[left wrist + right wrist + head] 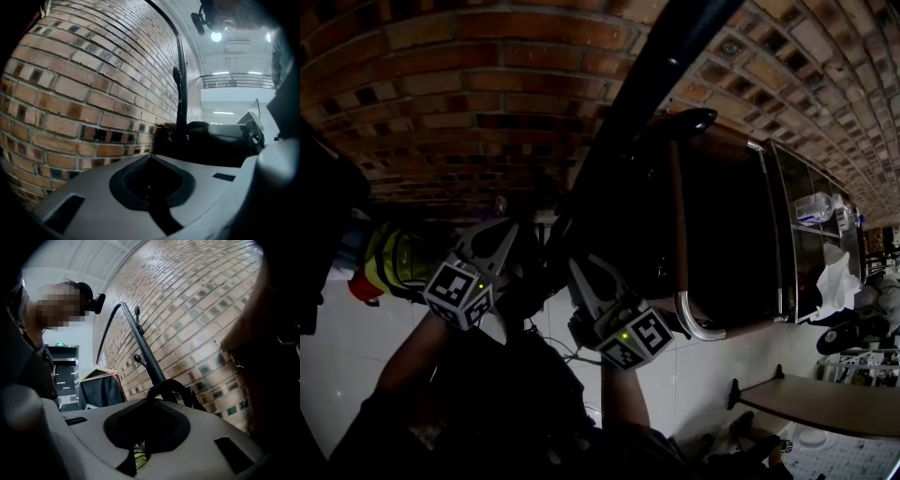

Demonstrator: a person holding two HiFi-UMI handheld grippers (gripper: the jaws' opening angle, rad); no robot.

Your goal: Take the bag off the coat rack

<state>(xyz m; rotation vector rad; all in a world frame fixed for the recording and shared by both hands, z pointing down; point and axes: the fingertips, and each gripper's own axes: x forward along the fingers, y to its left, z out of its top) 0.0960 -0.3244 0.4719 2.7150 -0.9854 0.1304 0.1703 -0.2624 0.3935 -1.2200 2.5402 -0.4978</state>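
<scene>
Right gripper view: right tongs [152, 401] clamped on strap [168, 382] — rack [146, 350] at 12 o'clock; left tongs [149, 158] closed, empty.

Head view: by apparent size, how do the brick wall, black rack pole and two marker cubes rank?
1. Brick wall
2. Black rack pole
3. Left tool's cube and right tool's cube: about alike, unranked.
</scene>
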